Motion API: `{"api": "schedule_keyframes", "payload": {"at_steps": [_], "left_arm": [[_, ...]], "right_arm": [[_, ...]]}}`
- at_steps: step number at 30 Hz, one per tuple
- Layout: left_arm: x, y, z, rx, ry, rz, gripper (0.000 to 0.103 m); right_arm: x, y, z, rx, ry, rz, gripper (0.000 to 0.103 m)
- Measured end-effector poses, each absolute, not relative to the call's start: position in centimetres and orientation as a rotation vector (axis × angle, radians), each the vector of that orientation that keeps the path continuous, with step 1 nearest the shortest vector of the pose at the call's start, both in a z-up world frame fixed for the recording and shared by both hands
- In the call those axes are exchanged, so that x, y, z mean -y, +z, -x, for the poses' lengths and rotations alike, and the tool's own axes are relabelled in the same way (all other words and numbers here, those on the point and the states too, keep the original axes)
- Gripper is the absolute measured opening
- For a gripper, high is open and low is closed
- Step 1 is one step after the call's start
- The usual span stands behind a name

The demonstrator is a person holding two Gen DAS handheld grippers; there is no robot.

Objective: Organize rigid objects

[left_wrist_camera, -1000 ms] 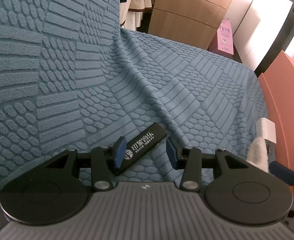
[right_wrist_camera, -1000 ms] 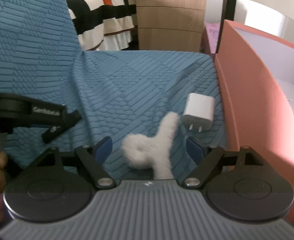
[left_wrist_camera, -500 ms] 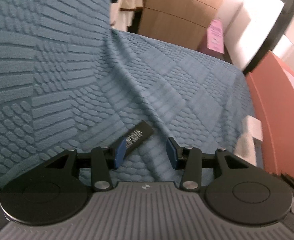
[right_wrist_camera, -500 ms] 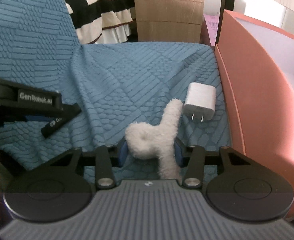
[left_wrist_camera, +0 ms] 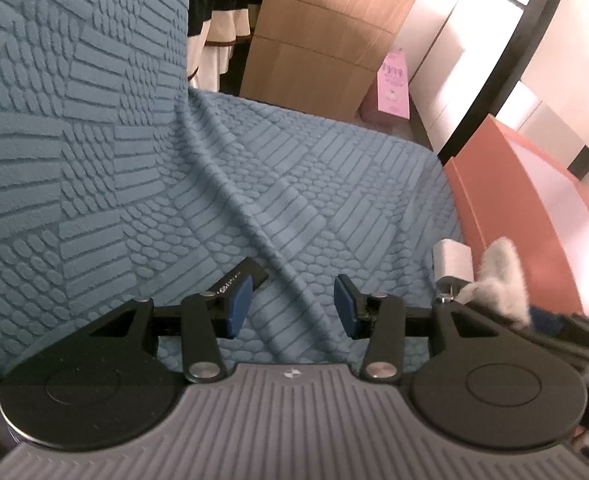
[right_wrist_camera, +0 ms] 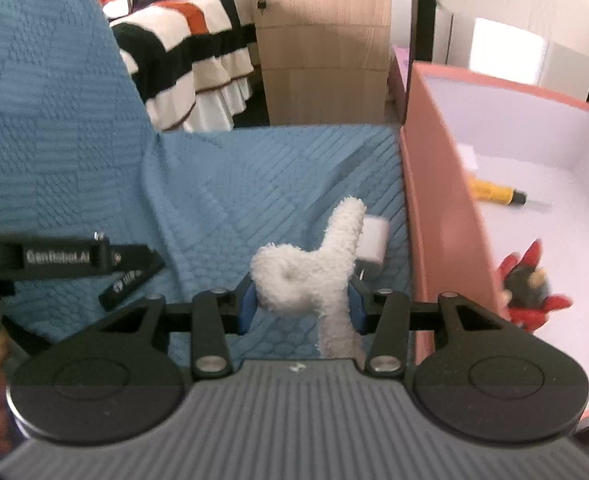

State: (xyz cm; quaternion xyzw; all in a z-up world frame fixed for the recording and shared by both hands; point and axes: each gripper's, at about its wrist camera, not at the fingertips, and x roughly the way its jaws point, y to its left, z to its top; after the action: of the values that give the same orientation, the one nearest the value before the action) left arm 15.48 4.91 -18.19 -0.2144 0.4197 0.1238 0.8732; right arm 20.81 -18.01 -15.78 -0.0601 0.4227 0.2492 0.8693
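Note:
My right gripper (right_wrist_camera: 300,306) is shut on a white fluffy toy (right_wrist_camera: 314,264) and holds it above the blue cover beside the pink box (right_wrist_camera: 430,208). The toy also shows at the right of the left wrist view (left_wrist_camera: 502,276). A white charger plug (right_wrist_camera: 374,236) lies on the cover behind the toy and shows in the left wrist view (left_wrist_camera: 452,258). My left gripper (left_wrist_camera: 292,306) is open and empty. A black lighter with white print (left_wrist_camera: 242,274) lies just beyond its left finger; it also shows in the right wrist view (right_wrist_camera: 128,282).
The pink box holds a yellow screwdriver (right_wrist_camera: 494,192) and a red and grey spiky toy (right_wrist_camera: 530,280). A blue textured cover (left_wrist_camera: 294,184) drapes the seat and backrest. A wooden cabinet (right_wrist_camera: 326,44) and a striped bed (right_wrist_camera: 186,36) stand behind.
My right gripper closed on the white fluffy toy and lifted it toward the pink box. My left gripper drew back from the black lighter, which stayed on the cover.

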Motion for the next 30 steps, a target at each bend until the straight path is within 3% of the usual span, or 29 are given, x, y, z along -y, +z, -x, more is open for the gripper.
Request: {"api": "schedule_keyframes", "payload": {"at_steps": [17,30], "left_arm": [[-5.3,-17.7,-14.7,-0.865,0.255,0.479,0.051],[-5.4,-18.0,-14.8,-0.888,0.26,0.476,0.051]], "right_arm": [[22.4,-8.5,-24.3,-0.752,0.414,0.08,0.048],[28.2,-11.6,-27.1,-0.829,0.182,0.054,0.048]]}}
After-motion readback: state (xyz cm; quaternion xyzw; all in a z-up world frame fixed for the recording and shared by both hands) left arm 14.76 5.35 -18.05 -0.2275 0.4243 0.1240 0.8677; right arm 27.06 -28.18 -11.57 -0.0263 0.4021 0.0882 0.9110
